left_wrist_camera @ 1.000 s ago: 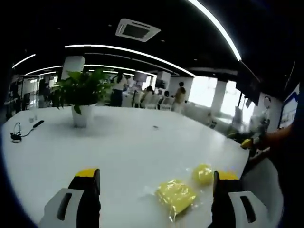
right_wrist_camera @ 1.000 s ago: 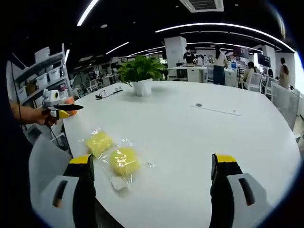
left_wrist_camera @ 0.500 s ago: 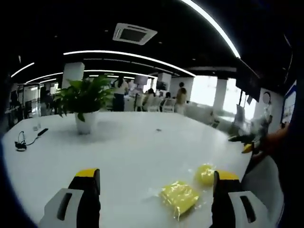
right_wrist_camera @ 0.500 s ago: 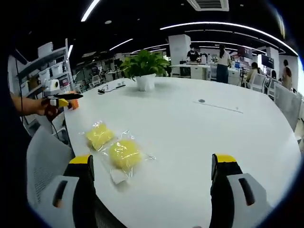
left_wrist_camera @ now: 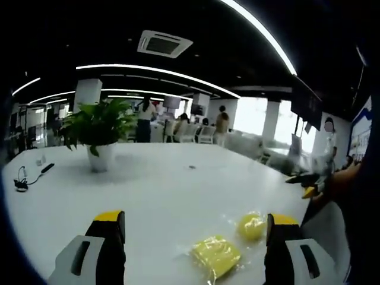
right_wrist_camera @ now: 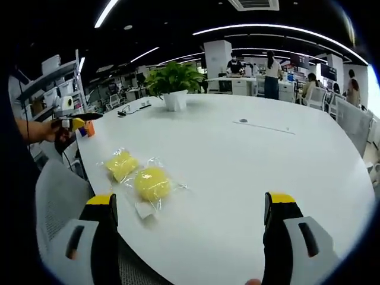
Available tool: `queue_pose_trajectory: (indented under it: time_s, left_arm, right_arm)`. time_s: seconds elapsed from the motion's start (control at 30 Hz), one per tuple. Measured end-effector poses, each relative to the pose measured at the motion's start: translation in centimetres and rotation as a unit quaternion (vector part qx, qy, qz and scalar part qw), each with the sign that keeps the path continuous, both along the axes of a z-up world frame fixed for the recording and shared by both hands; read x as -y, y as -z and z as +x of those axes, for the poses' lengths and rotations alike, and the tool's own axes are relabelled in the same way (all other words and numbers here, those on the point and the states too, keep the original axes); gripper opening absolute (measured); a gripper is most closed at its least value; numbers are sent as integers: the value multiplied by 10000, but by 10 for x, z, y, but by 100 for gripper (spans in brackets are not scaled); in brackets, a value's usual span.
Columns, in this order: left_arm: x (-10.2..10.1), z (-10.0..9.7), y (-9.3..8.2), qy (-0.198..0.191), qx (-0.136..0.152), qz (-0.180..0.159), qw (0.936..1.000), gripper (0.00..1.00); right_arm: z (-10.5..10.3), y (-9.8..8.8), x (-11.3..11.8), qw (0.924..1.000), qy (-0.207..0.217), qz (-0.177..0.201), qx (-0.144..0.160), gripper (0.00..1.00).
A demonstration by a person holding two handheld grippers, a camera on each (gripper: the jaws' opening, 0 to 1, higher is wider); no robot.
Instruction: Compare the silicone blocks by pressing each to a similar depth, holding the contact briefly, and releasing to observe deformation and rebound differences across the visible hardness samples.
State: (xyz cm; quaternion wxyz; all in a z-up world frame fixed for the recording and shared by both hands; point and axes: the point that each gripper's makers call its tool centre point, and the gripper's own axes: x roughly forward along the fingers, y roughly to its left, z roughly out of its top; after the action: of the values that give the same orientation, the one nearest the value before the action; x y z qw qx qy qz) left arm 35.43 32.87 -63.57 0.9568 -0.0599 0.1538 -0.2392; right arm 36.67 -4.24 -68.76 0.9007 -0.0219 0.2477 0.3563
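Jaws of left gripper [left_wrist_camera: 193,252] and right gripper [right_wrist_camera: 190,237] wide apart, holding nothing. 2 bagged yellow silicone blocks [right_wrist_camera: 152,183] on white table [right_wrist_camera: 249,166], ahead toward right gripper's left jaw. Only slight camera drift since earlier frames; no pressing begun.

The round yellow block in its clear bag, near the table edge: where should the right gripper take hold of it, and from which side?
Probably across the middle of the round yellow block, coming down from above. It lies flat on the white table, so its sides are free while its underside is not. The right gripper is open and wide enough. Avoid the loose bag film, which may slip.
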Motion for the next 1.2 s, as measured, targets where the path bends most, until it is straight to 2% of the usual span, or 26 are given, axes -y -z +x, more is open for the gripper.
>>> queue_pose_trajectory:
  time_s: [0.2, 0.47, 0.83, 1.2]
  left_arm:
    - [7, -2, -6, 0, 79, -51, 10000, 100]
    - [8, -3, -4, -24, -12, -68, 10000, 100]
    - [12, -6, 4, -9, -332, -234, 9992, 100]
    - [35, 1, 6, 172, -540, -382, 9977, 100]
  right_arm:
    - [2, -2, 3, 10000, 69, 53, 34, 97]
    - [2, -4, 5, 9996, 185, 171, 94, 97]
    - [-3, -1, 8, 9995, 258, 195, 40, 97]
    - [-8, -11, 4, 9995, 230, 193, 99, 97]
